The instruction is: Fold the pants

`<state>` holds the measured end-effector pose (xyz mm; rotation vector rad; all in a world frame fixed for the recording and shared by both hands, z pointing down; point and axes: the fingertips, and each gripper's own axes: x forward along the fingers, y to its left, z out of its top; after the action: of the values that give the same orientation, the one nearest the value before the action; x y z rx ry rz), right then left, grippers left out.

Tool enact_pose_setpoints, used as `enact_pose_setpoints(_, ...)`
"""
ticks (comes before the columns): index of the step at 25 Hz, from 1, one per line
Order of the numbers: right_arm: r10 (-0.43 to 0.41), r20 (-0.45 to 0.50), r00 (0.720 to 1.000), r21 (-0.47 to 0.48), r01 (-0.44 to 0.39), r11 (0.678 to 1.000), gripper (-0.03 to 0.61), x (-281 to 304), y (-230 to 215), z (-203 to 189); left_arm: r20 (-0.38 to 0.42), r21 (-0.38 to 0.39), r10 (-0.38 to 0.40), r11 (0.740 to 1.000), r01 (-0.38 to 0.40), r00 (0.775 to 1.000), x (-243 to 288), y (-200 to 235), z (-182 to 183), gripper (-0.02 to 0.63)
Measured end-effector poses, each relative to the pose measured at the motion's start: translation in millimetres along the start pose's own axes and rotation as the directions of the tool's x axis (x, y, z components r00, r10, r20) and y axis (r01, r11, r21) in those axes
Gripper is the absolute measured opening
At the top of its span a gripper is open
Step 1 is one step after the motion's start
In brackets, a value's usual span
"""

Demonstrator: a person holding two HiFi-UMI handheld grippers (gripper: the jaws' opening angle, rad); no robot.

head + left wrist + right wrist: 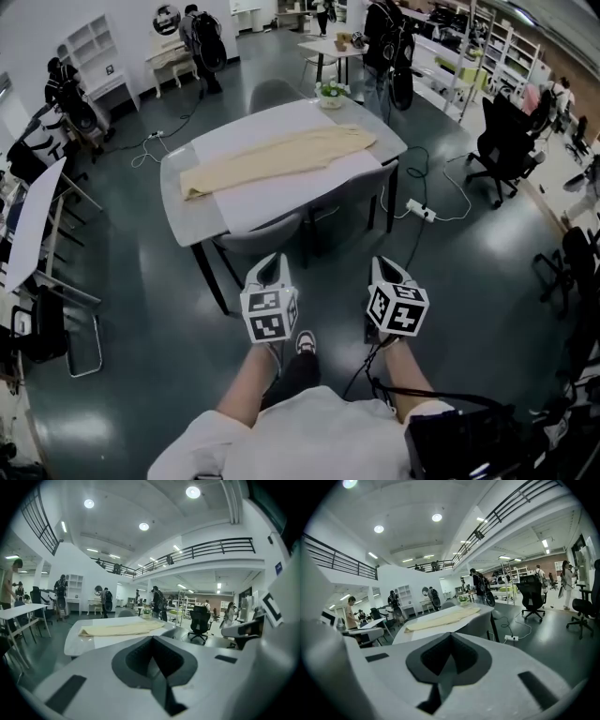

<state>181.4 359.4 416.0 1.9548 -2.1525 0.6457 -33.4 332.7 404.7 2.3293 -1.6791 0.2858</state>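
Beige pants (277,155) lie stretched flat along a white table (281,204) ahead of me. Both grippers hang close to my body over the floor, well short of the table. My left gripper (270,265) points at the table's near edge, its jaws together with nothing in them. To its right, at about the same height, my right gripper (389,268) is also shut and empty. In the left gripper view the pants (122,629) show beyond the closed left gripper (152,641). The right gripper view shows the pants (443,619) past the closed right gripper (451,639).
Two grey chairs (267,234) are tucked in at the table's near side. A small potted plant (330,92) stands at its far end. A power strip (420,210) and cables lie on the floor to the right, near a black office chair (502,141). People stand further back.
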Motion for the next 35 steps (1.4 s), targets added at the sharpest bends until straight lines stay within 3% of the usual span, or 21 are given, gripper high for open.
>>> enact_pose_setpoints(10,-0.017,-0.018,1.0,0.009,0.018,1.0,-0.008,77,-22,26,-0.002,-0.059,-0.025,0.998,0.025,1.0,88,14,16,0.009)
enact_pose_setpoints(24,-0.026,0.001,1.0,-0.015,0.026,1.0,-0.008,231,-31,115,0.021,-0.072,-0.065,0.995,0.066,0.998,245,60,81,0.008)
enact_pose_setpoints(35,-0.054,-0.045,0.998,-0.025,0.053,0.998,-0.008,295,-38,125,-0.038,-0.117,-0.079,0.99,0.074,0.996,310,85,74,0.008)
